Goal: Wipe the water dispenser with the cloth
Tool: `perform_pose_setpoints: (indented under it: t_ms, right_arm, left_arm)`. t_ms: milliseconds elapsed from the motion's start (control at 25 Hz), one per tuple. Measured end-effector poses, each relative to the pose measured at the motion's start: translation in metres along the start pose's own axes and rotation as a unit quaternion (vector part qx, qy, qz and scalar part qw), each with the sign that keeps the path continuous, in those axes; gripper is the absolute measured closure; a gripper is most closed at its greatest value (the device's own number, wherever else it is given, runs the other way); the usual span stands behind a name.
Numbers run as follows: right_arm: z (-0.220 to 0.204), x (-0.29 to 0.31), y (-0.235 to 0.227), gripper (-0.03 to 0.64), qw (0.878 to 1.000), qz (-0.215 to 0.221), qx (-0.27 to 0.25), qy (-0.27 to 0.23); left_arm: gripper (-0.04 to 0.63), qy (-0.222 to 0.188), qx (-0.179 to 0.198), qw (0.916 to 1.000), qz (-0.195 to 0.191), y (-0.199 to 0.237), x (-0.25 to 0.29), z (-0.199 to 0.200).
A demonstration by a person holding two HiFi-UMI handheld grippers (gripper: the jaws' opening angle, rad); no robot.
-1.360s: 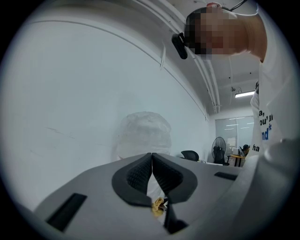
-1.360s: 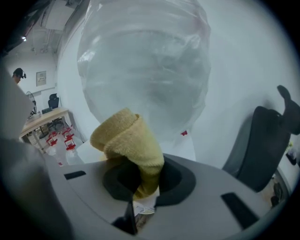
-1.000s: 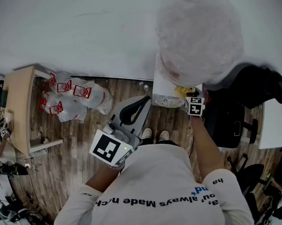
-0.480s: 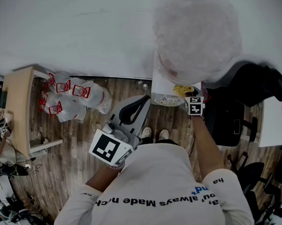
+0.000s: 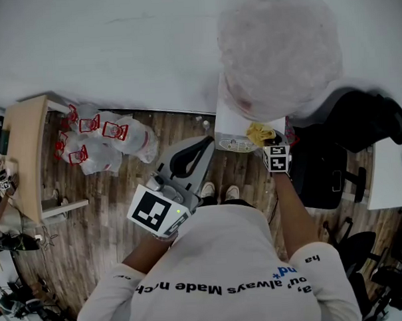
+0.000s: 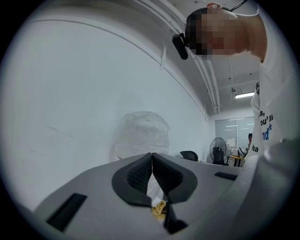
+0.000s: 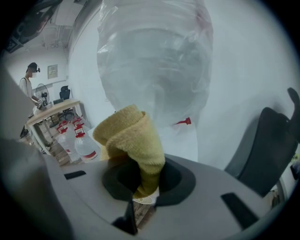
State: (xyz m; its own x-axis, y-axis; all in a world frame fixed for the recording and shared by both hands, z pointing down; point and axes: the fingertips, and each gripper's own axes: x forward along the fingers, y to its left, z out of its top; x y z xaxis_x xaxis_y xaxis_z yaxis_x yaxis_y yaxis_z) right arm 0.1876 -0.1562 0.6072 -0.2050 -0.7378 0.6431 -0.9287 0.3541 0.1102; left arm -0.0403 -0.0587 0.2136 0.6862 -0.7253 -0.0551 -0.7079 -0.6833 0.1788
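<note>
Water dispenser, white-bodied with a large plastic-wrapped bottle on top, stands straight ahead of the right gripper, whose jaws are clamped on a folded yellow cloth. In the right gripper view the cloth rises in a thick roll out of the right gripper, with the bottle looming just beyond and above it. The cloth seems to lie against the dispenser's top front edge, though the overhead angle leaves real contact uncertain. The right arm is stretched forward, nearly straight, with the marker cube facing up. The left arm is bent, holding the left gripper close to the chest and well short of the dispenser, off to the right gripper's left. Its jaws are pressed together with nothing between them, and the left gripper points up toward the bottle. Far to the left gripper's left, red-capped water jugs sit on the wooden floor beside a wooden table.
</note>
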Motion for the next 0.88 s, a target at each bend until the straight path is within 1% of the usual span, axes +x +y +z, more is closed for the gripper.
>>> perform_pose_setpoints:
  t_ms: [400, 480, 520, 640, 760, 880]
  right_arm:
    - [-0.026, -0.017, 0.008, 0.555, 1.0, 0.004, 0.011, 0.002]
    - [-0.027, -0.02, 0.011, 0.555, 1.0, 0.014, 0.021, 0.001]
    - [-0.027, -0.021, 0.01, 0.554, 0.999, 0.02, 0.034, -0.002]
    - [-0.015, -0.025, -0.005, 0.554, 0.997, 0.023, 0.074, -0.027]
    - [0.005, -0.028, -0.031, 0.554, 0.995, 0.013, 0.088, -0.05]
    - [0.02, -0.022, -0.064, 0.554, 0.993, -0.005, 0.106, -0.06]
  left_arm:
    - [0.575, 0.001, 0.001, 1.0, -0.002, -0.005, 0.003, -0.002]
    - [0.575, 0.001, 0.001, 1.0, -0.003, -0.006, 0.002, -0.002]
    - [0.575, 0.001, 0.001, 1.0, -0.003, -0.007, 0.002, -0.002]
    - [0.575, 0.004, 0.002, 1.0, -0.002, -0.007, 0.003, -0.004]
    - [0.575, 0.005, 0.002, 1.0, 0.0, -0.008, 0.004, -0.004]
    - [0.575, 0.007, 0.001, 1.0, -0.001, -0.009, 0.005, -0.006]
